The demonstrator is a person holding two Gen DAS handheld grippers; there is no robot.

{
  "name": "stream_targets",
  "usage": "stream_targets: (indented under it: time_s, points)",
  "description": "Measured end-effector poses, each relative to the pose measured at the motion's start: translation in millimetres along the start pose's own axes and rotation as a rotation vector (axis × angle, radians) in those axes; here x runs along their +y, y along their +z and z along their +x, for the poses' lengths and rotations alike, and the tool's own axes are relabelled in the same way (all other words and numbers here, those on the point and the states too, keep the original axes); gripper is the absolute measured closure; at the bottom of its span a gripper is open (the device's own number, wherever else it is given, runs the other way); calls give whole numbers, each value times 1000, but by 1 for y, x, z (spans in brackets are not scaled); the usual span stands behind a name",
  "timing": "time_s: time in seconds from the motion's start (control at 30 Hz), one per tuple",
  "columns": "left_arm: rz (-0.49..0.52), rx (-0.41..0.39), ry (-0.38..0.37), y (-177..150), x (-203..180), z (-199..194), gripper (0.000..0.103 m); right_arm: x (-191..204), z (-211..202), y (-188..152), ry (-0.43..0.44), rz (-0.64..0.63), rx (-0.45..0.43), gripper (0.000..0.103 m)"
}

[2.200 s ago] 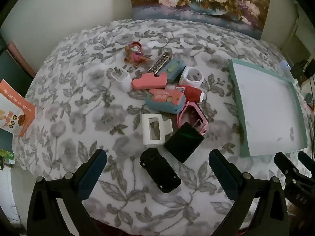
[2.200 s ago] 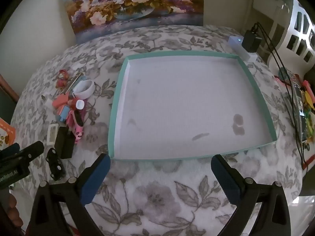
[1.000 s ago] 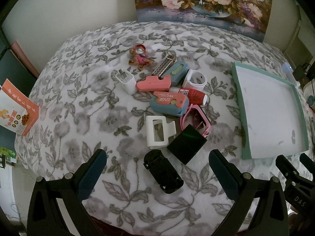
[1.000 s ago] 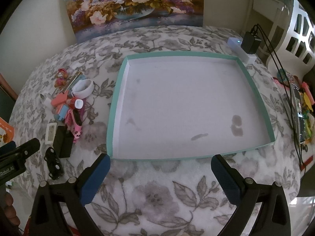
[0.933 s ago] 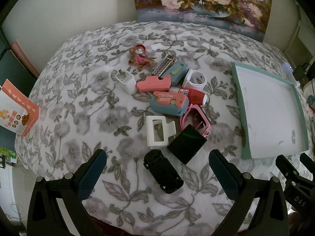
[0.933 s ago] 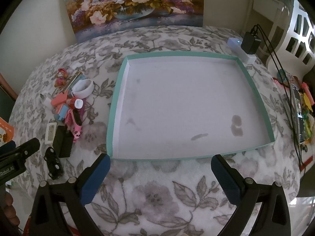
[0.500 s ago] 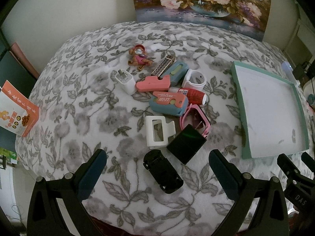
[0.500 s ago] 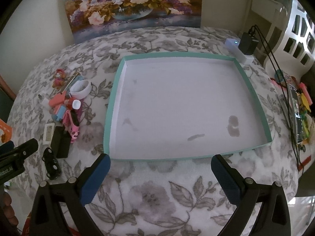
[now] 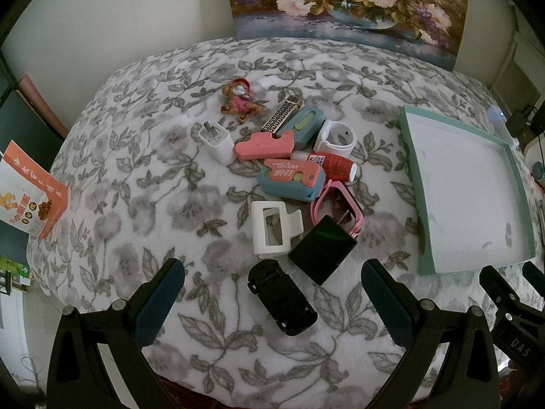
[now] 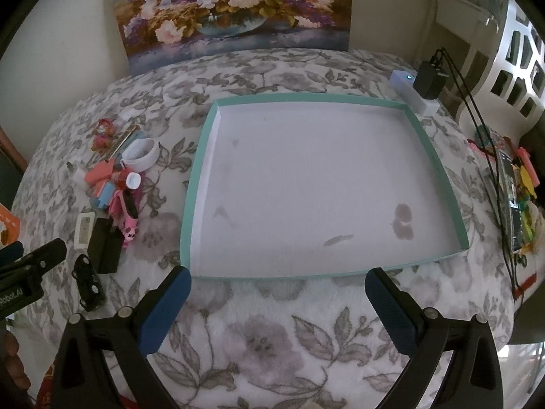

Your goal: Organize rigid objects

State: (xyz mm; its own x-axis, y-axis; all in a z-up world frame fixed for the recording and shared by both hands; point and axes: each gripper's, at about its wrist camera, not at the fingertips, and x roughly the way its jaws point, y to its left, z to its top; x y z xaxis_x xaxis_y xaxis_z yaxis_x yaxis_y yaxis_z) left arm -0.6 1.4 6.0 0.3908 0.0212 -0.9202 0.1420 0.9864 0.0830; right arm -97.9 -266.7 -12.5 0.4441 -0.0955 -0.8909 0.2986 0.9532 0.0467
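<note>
The left gripper (image 9: pixel 272 293) hangs above the near edge of the flower-patterned blanket (image 9: pixel 143 184) with its blue-padded fingers spread wide and nothing between them, much as it did a moment ago. Just beyond them lies a black clip (image 9: pixel 281 301), and past it a black block (image 9: pixel 322 254) leaning on a white clip (image 9: pixel 270 228) and a pink frame (image 9: pixel 337 204). Farther off sits the same pile, unmoved: a blue-and-coral knife case (image 9: pixel 289 179), a red tube (image 9: pixel 332 163), a coral piece (image 9: pixel 264 146), a white charger plug (image 9: pixel 216 141), a white cup (image 9: pixel 335 138), a patterned bar (image 9: pixel 282 117), and farthest a small figurine (image 9: pixel 240 100).

The right gripper (image 10: pixel 277 303) is likewise spread and empty, its fingers framing the near rim of the teal tray (image 10: pixel 199 177). The tray has slid slightly left in that view since the earlier frames; it holds nothing but a few grey stains. The pile lies to its left, apart from it. A flower painting (image 10: pixel 235 6) stands at the far wall.
</note>
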Motion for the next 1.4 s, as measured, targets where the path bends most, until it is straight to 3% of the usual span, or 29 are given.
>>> stream_targets:
  time_s: [1.0,1.2,1.4]
  points:
    - [-7,5,-2,-1,3,3,0,8,1,0,17,-40,-13,0]
    - [-72,-12,-17,-1,15,6,0,17,-16,5,68,-48,-118,0]
    - [-80,64,-9,-3,17,23,0,34,-14,15,137,-47,-86,0]
